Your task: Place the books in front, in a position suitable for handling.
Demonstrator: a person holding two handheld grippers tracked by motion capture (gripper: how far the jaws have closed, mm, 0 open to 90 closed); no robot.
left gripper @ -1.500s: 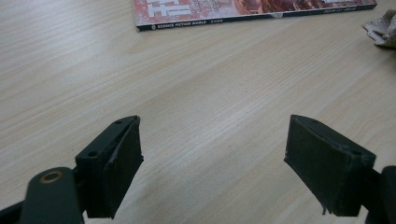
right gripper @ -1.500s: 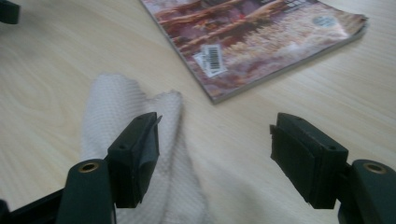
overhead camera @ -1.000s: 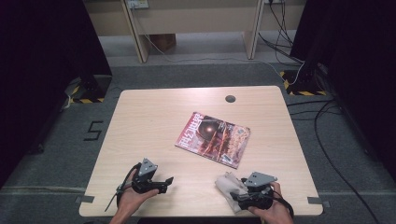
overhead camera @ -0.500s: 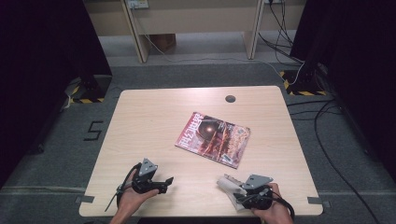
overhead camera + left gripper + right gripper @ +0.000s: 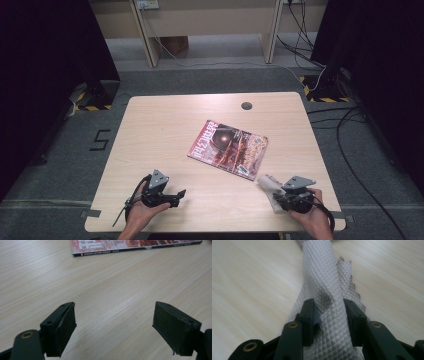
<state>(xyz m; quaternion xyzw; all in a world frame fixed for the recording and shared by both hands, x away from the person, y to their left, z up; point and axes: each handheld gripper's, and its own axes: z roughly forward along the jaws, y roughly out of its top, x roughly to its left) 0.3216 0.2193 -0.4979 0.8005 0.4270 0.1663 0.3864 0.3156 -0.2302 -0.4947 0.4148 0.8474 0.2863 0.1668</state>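
Note:
A magazine (image 5: 229, 147) with a dark red cover lies near the middle of the wooden table (image 5: 160, 125); its lower edge (image 5: 135, 246) shows at the top of the left gripper view. My left gripper (image 5: 181, 194) rests at the table's front left, jaws wide apart with nothing between them (image 5: 113, 325). My right gripper (image 5: 276, 199) sits at the front right, shut on a pale quilted cloth (image 5: 268, 185). In the right gripper view the cloth (image 5: 327, 290) is pinched and bunched between the two black jaws and runs forward over the table.
A small dark round hole (image 5: 246, 105) sits near the table's far edge. Cables (image 5: 350, 125) trail on the grey floor at the right. Desk legs (image 5: 147, 35) stand behind the table.
The right gripper has shifted slightly with the cloth, which now lies a little closer to the magazine's corner. The left gripper has stayed put.

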